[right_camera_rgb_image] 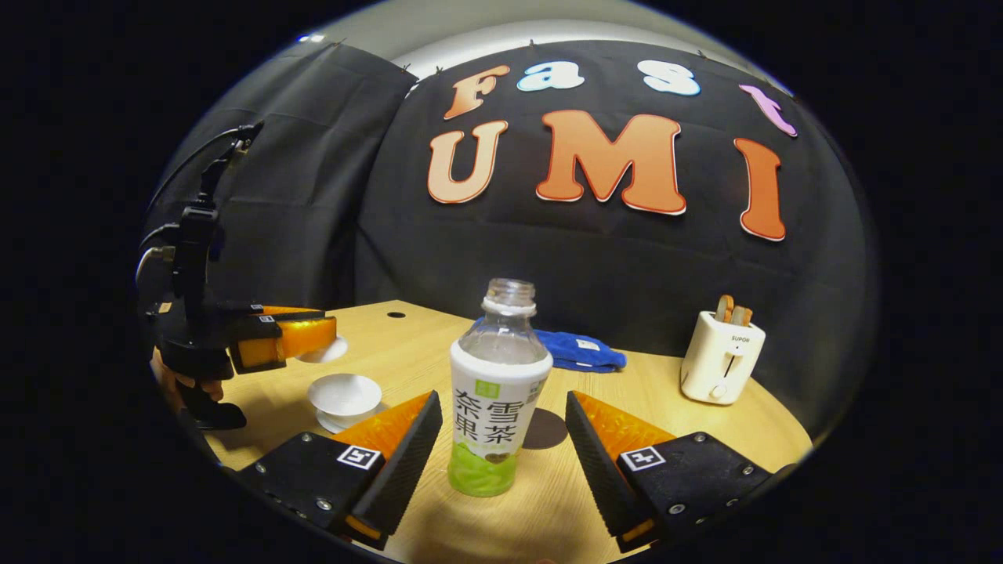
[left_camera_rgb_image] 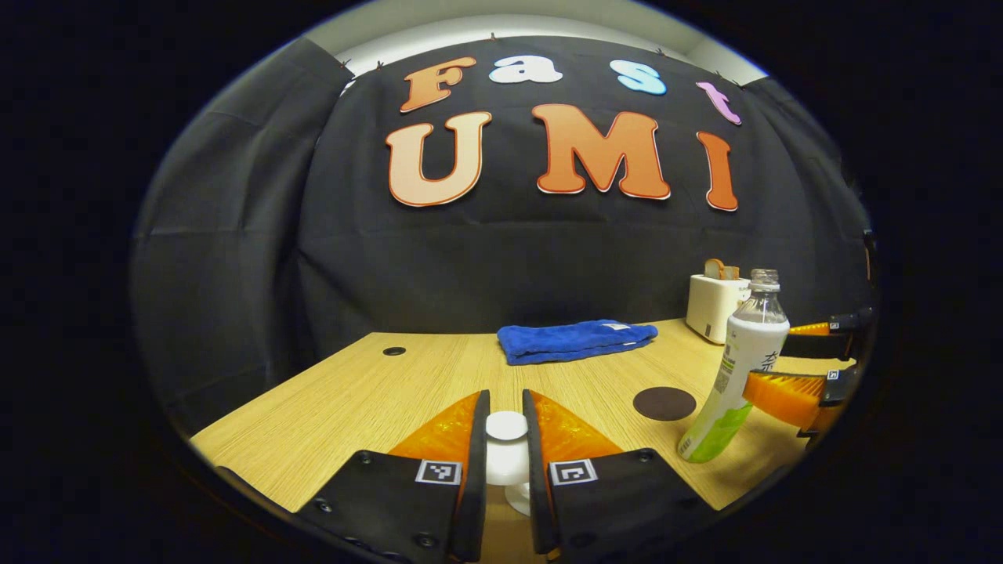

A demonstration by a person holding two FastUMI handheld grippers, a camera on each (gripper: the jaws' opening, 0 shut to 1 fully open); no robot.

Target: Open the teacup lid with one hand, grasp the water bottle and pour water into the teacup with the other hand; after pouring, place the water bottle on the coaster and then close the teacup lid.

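Left tongs (left_camera_rgb_image: 506, 458) pinch the lid (left_camera_rgb_image: 506, 427), lifted clear so the cup (right_camera_rgb_image: 345, 395) stays uncovered. Right tongs (right_camera_rgb_image: 497, 454) gape wide, flanking the uncapped bottle (right_camera_rgb_image: 496, 392) on the worktop (left_camera_rgb_image: 353, 392), before the coaster (left_camera_rgb_image: 664, 403).

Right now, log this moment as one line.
left gripper shut on lid, lifted | right gripper open around bottle | teacup uncovered | coaster bare

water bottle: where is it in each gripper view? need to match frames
Left gripper view: the water bottle stands at the right edge, tilted, with the right gripper around it.
Right gripper view: the bottle stands at center, between that gripper's own open fingers.
Shared landmark: the dark round coaster lies on the table close to the bottle.
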